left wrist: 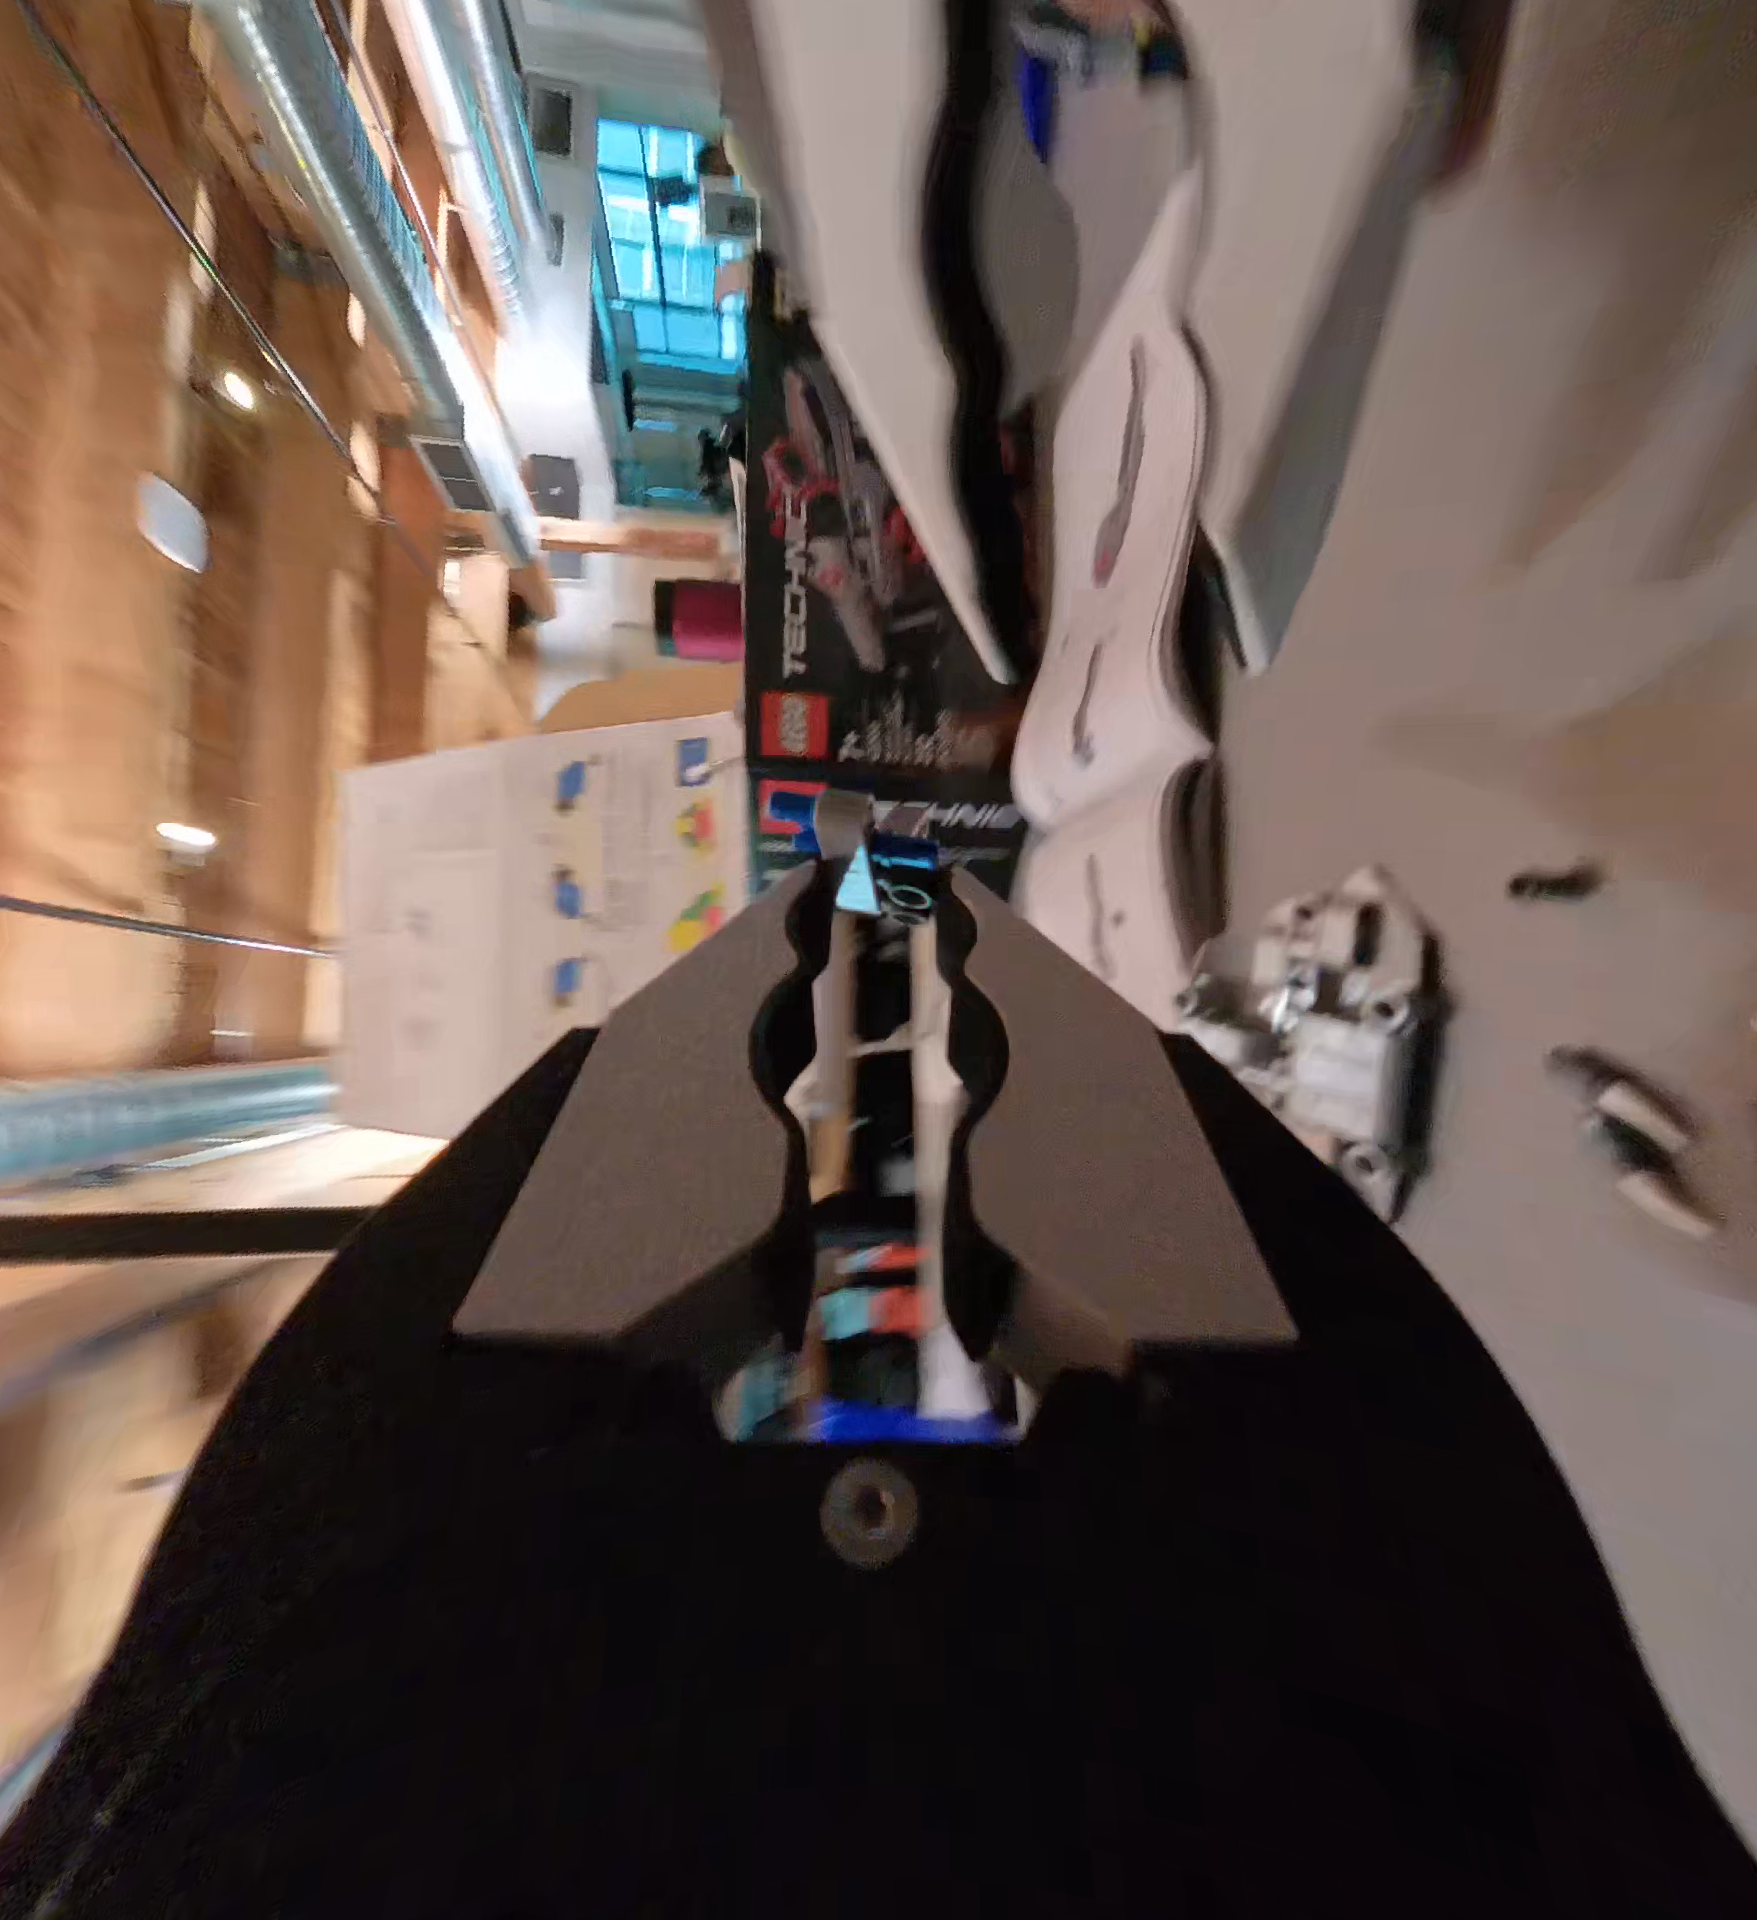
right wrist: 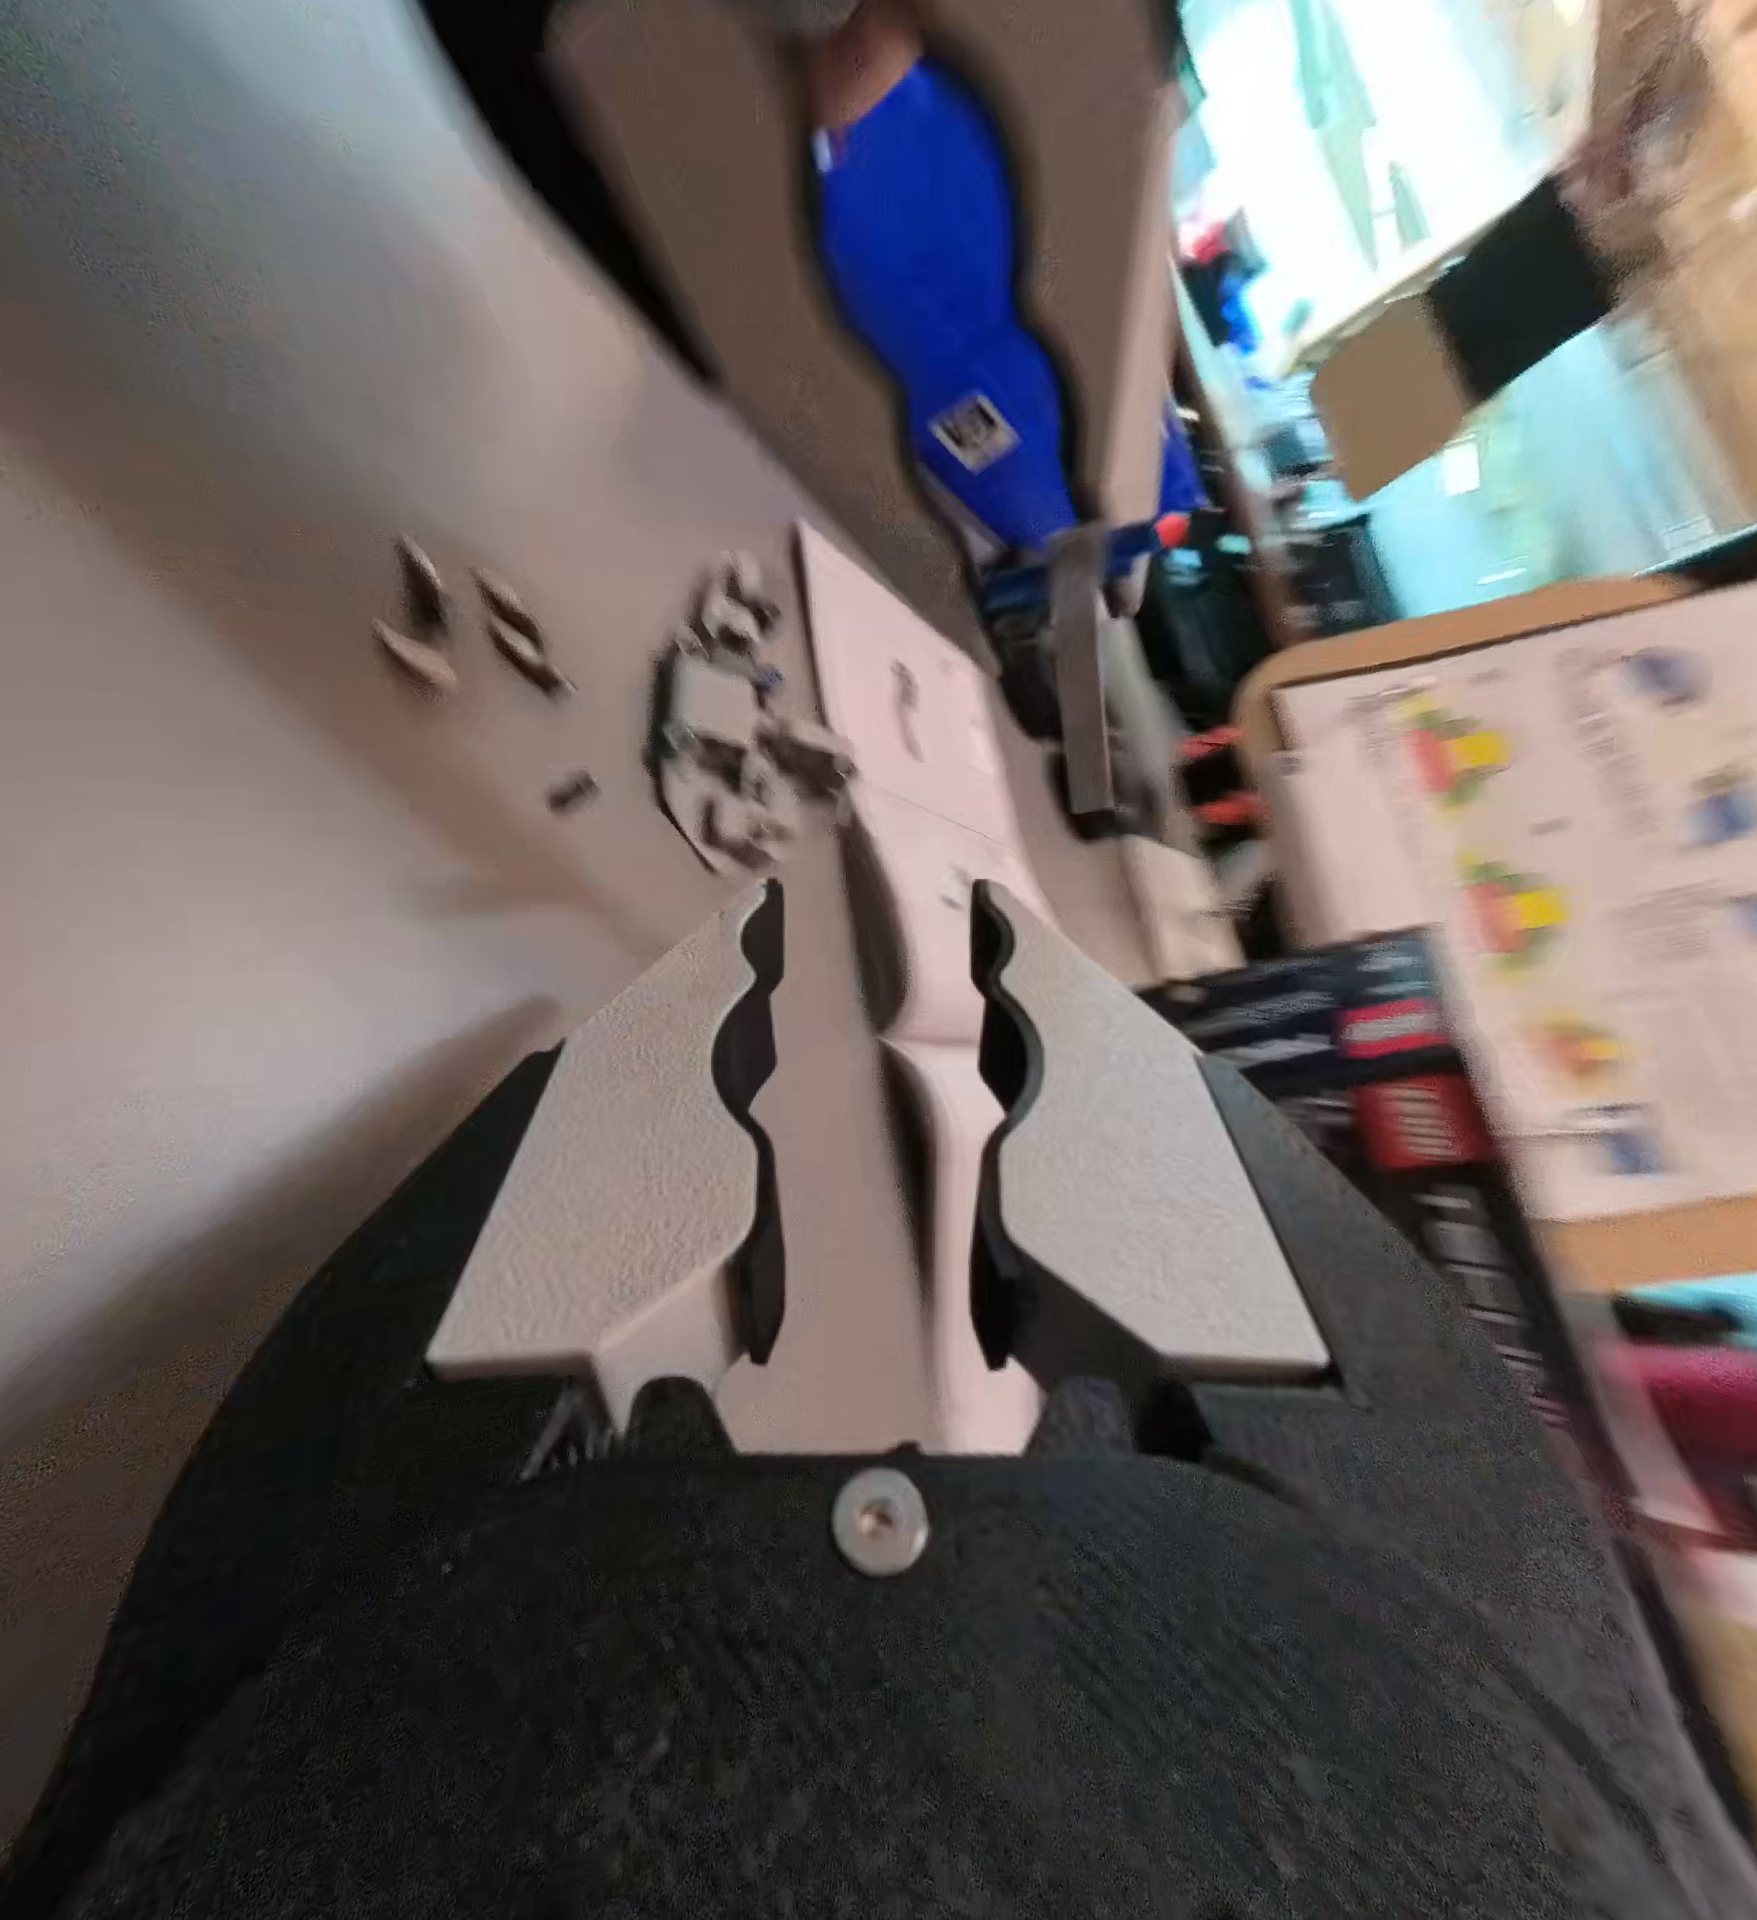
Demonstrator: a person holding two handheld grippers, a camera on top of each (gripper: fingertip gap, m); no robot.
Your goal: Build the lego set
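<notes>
Both views are tilted sideways and blurred. My left gripper (left wrist: 886, 875) is held above the table, its jaws a narrow gap apart, with a grey Lego beam (left wrist: 843, 821) at its tips. In the right wrist view that beam (right wrist: 1084, 686) sticks out in the air from the left gripper's fingers (right wrist: 749, 260). My right gripper (right wrist: 874, 894) is open and empty above the open instruction booklet (right wrist: 905, 707). A grey part-built Lego assembly (left wrist: 1321, 1039) (right wrist: 728, 738) lies on the white table (right wrist: 178, 520) beside the booklet (left wrist: 1113, 675).
Several loose light pieces (left wrist: 1632, 1143) (right wrist: 469, 623) and a small black pin (left wrist: 1554, 883) (right wrist: 573, 792) lie near the assembly. A dark Lego box (left wrist: 853, 623) (right wrist: 1373, 1091) and a white picture board (left wrist: 541, 883) (right wrist: 1580, 883) stand behind. A pink cup (left wrist: 697, 621) stands farther back. The left gripper's tips are roughly 6 cm from the right gripper's.
</notes>
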